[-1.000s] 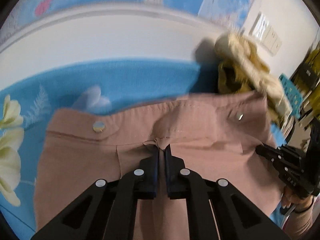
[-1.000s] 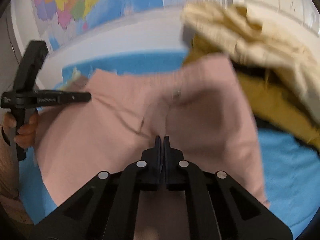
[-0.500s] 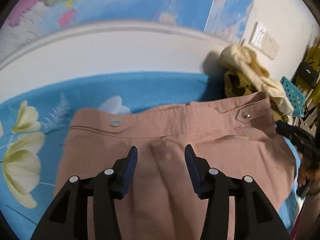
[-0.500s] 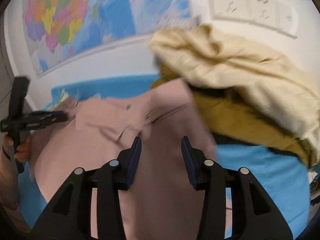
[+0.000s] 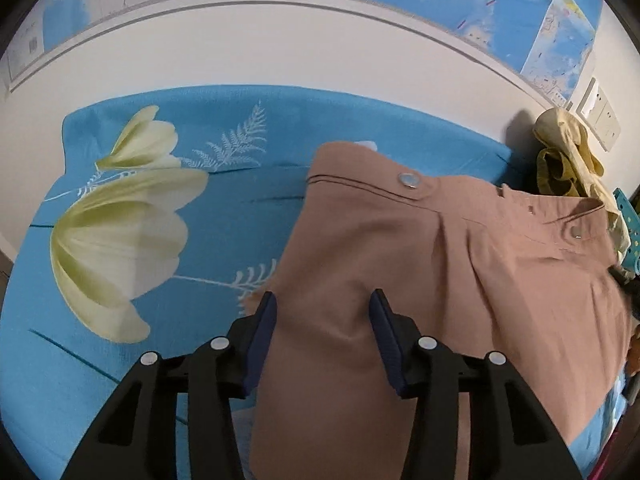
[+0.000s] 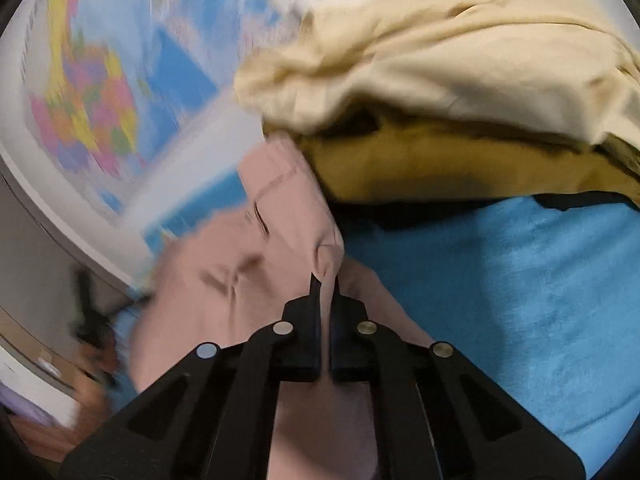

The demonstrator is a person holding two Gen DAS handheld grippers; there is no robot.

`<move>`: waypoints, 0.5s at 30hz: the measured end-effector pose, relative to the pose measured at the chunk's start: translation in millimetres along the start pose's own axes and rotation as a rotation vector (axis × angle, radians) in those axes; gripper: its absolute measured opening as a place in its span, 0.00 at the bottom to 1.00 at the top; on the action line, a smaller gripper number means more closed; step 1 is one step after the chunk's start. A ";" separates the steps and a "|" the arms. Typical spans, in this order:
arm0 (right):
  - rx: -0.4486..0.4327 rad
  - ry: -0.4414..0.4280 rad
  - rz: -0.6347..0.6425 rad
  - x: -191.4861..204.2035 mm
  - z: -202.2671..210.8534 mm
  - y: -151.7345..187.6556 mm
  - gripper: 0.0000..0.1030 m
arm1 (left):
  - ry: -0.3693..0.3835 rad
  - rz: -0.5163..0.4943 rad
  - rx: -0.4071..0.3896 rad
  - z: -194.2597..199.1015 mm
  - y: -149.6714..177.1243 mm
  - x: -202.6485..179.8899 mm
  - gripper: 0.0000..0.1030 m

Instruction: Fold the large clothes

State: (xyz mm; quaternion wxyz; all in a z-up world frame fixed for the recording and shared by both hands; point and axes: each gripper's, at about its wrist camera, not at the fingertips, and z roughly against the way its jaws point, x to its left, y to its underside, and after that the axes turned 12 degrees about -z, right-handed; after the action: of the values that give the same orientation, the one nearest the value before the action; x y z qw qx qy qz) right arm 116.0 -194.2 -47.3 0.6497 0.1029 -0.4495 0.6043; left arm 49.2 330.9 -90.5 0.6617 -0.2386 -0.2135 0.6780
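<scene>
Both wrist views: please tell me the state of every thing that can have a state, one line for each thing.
Pinkish-brown trousers: spread flat on the blue flowered sheet, waistband toward the wall, snaps showing.
Left gripper: open, fingers astride the trousers' left edge, not pressing.
Right gripper: shut on a pinched fold of the trousers.
Cream garment: crumpled, lying on top of the mustard garment.
Mustard garment: crumpled underneath, unfolded.

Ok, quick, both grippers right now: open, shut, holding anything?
Left gripper: jaws open above the pink trousers, gripping nothing.
Right gripper: jaws just closed, shut on a fold of the pink trousers.
</scene>
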 end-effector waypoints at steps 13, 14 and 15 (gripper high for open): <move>0.028 0.118 -0.026 -12.1 -9.6 4.0 0.25 | -0.102 -0.072 -0.046 15.4 7.5 -22.6 0.43; 0.009 0.126 -0.012 -8.7 -4.0 4.8 0.29 | -0.106 -0.077 -0.048 17.8 7.3 -24.1 0.43; -0.013 0.130 0.005 -3.7 2.3 5.8 0.31 | -0.114 -0.084 -0.052 20.4 8.0 -25.6 0.43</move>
State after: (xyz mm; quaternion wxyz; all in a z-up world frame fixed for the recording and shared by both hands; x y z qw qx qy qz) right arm 110.3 -196.9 -51.0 0.6766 0.0581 -0.4104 0.6086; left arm 30.8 305.5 -78.0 0.6698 -0.2074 -0.2781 0.6565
